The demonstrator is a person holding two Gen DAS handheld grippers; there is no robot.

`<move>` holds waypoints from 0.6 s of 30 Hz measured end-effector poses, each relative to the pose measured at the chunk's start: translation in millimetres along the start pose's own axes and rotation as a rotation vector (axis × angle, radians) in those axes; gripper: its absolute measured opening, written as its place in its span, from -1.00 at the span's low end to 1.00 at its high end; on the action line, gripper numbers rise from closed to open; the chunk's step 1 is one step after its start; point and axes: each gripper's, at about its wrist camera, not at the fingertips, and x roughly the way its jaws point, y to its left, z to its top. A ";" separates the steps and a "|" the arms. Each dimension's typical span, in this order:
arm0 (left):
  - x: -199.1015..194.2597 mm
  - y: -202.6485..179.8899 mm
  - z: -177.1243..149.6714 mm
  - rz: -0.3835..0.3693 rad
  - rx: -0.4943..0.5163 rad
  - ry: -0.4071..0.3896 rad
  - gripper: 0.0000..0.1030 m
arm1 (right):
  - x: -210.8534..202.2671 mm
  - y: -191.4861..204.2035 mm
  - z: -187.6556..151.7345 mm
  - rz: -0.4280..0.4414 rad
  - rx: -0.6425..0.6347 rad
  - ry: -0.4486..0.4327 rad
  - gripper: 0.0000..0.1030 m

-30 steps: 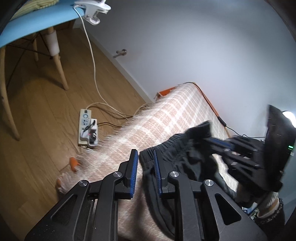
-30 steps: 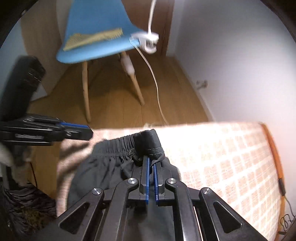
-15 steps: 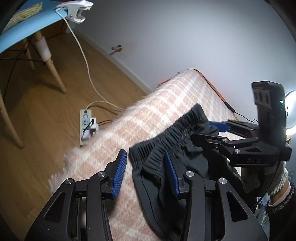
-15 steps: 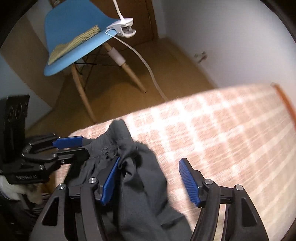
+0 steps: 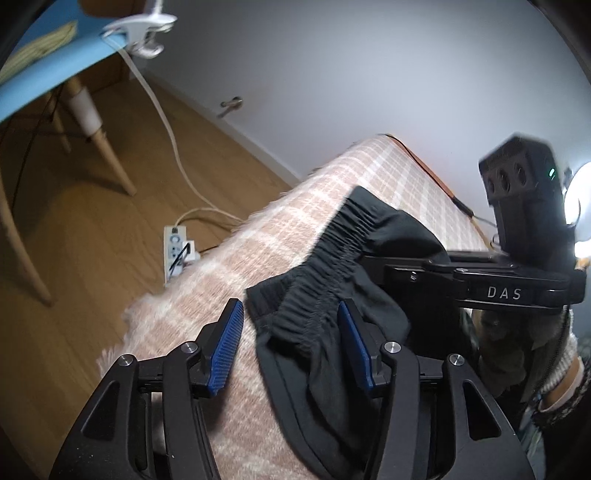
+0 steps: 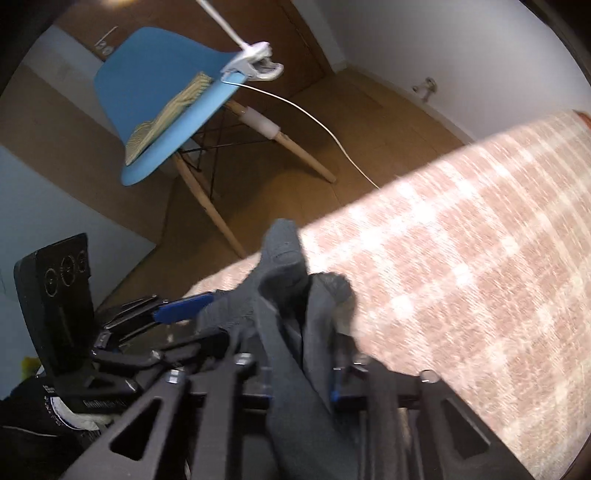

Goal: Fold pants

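Note:
Black pants (image 5: 332,280) with a gathered elastic waistband lie bunched on the pink checked blanket (image 5: 258,251) near its fringed corner. My left gripper (image 5: 291,339) is open, its blue pads on either side of the waistband's near end. My right gripper (image 6: 301,369) is open with the pants' cloth (image 6: 288,280) draped over and between its fingers, which hides the pads. In the left wrist view the right gripper (image 5: 480,284) reaches in from the right under the waistband. In the right wrist view the left gripper (image 6: 177,310) shows at lower left.
A blue chair (image 6: 166,110) with wooden legs stands on the wood floor, a white clip (image 5: 140,33) and cable on its edge. A white power strip (image 5: 177,251) lies on the floor by the blanket's corner. A white wall runs behind the bed.
Both grippers have opened: the left was nearly shut by the waistband, the right shut on the pants. The pants now lie lower on the blanket, and both grippers have pulled back a little.

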 end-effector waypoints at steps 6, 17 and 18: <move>-11.3 17.6 2.1 -0.012 -0.064 -0.041 -0.54 | -13.4 48.1 19.1 -0.033 -0.158 -0.081 -0.92; -9.5 19.9 8.9 0.073 -0.064 0.004 -0.47 | -16.0 26.6 20.0 -0.273 -0.101 -0.067 -0.20; -10.2 21.4 8.5 0.083 -0.064 -0.001 -0.44 | -27.3 28.1 14.2 -0.268 -0.098 -0.085 -0.20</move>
